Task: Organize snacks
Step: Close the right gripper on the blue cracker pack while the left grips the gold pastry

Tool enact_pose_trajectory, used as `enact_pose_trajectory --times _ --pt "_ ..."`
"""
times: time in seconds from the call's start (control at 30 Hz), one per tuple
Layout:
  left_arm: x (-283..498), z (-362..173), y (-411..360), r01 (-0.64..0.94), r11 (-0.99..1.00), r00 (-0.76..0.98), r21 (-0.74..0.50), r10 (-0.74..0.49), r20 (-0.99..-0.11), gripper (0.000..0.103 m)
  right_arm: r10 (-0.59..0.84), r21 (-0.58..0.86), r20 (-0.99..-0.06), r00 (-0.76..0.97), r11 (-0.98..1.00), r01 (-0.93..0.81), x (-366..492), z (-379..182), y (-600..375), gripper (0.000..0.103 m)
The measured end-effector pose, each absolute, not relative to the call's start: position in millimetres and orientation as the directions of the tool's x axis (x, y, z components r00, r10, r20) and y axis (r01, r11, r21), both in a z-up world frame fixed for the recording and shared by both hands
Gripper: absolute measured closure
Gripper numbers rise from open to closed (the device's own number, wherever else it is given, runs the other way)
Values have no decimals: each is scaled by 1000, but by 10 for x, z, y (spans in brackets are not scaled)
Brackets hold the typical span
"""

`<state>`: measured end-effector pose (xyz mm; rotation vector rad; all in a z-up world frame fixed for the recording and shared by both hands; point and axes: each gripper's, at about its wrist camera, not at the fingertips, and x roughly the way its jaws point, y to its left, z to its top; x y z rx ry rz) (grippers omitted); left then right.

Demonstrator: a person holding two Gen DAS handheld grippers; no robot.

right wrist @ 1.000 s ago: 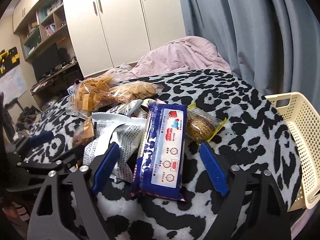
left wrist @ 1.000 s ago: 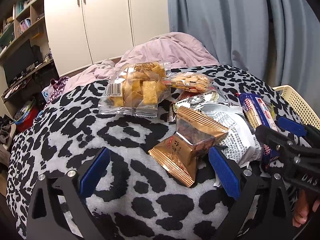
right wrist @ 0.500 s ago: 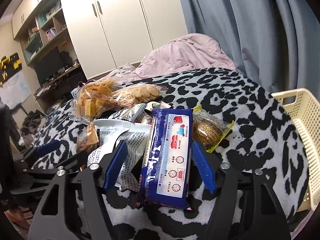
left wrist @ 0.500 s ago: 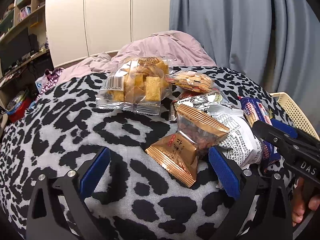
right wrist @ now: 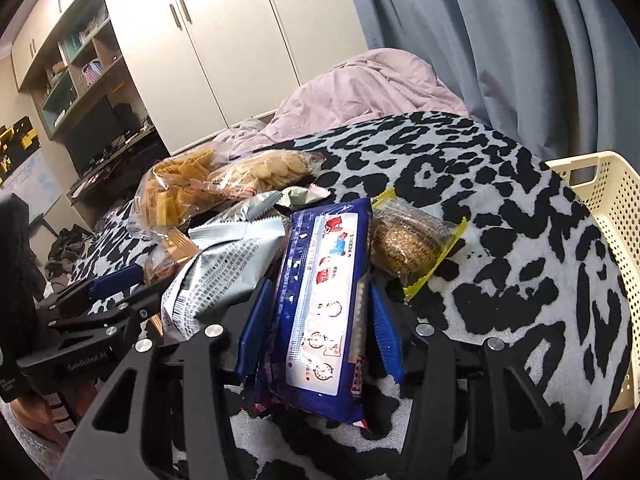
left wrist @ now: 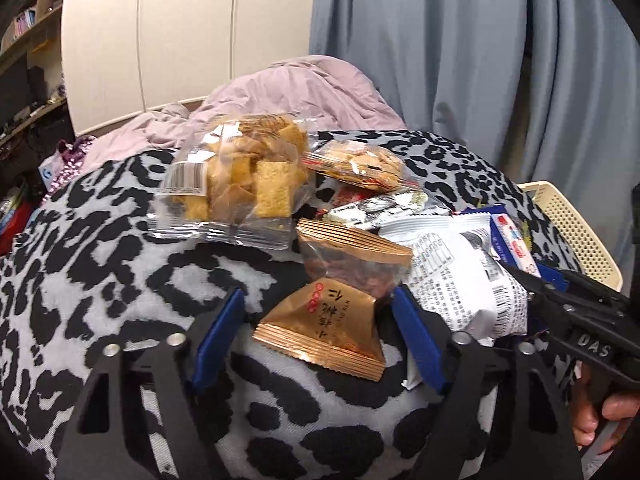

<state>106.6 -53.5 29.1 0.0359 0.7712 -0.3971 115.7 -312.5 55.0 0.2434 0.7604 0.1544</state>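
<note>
Snacks lie in a heap on a leopard-print blanket [left wrist: 100, 260]. My left gripper [left wrist: 318, 294] straddles a gold snack packet [left wrist: 324, 328]; its jaws are closing, and a small gap still shows at the left pad. My right gripper [right wrist: 320, 286] is closing on a blue cracker pack [right wrist: 320, 300], with both blue pads against the pack's long sides. In the left wrist view the right gripper [left wrist: 560, 292] sits at the right edge, with a hand below it. A silver-white packet [left wrist: 460, 264] lies between the two held items.
A clear bag of square crackers [left wrist: 240, 184] and a bag of round cookies [left wrist: 356, 164] lie farther back. A seed cake in a yellow-edged wrapper [right wrist: 408, 244] sits right of the blue pack. A cream perforated basket [right wrist: 612, 220] stands at the bed's right edge.
Both pairs of jaws have narrowed: the right ones came in onto the blue pack, the left ones drew in around the gold packet. The left view has tipped slightly.
</note>
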Motion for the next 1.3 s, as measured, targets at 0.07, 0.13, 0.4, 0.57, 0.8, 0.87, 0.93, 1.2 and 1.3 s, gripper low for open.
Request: enact_pose_trajectory --times 0.07,0.13,0.4,0.57,0.8,0.87,0.93,1.2,1.3 --pt "1075 283 -529 368 920 635 -135 -355 -686 38 225 266 -671 707 962 -53 1182 523 -3106 52" --pt "1065 280 -533 368 920 641 -132 -354 -681 40 219 258 -672 708 965 -53 1187 519 -3089 52" --pt "936 315 -537 374 917 658 -135 -366 -658 57 214 267 -650 730 963 -45 1130 549 -3116 57" --pt "819 443 -456 361 922 685 -139 -364 -631 57 182 248 -613 769 968 -32 1017 656 -3165 57" --pt "703 585 -449 351 927 704 -133 -355 -616 57 158 255 -576 802 967 -8 870 773 -3290 60" --pt "684 608 -474 353 926 704 -132 -356 -614 57 152 261 -569 808 965 2 829 798 -3351 62" --pt "673 622 -523 359 924 703 -130 -360 -614 57 138 260 -561 816 965 16 786 824 -3425 63" --pt "668 653 -659 373 919 696 -126 -367 -616 57 134 270 -587 798 962 37 766 726 -3560 63" --pt "666 658 -673 372 919 695 -127 -367 -618 57 125 255 -587 800 966 36 754 711 -3550 63"
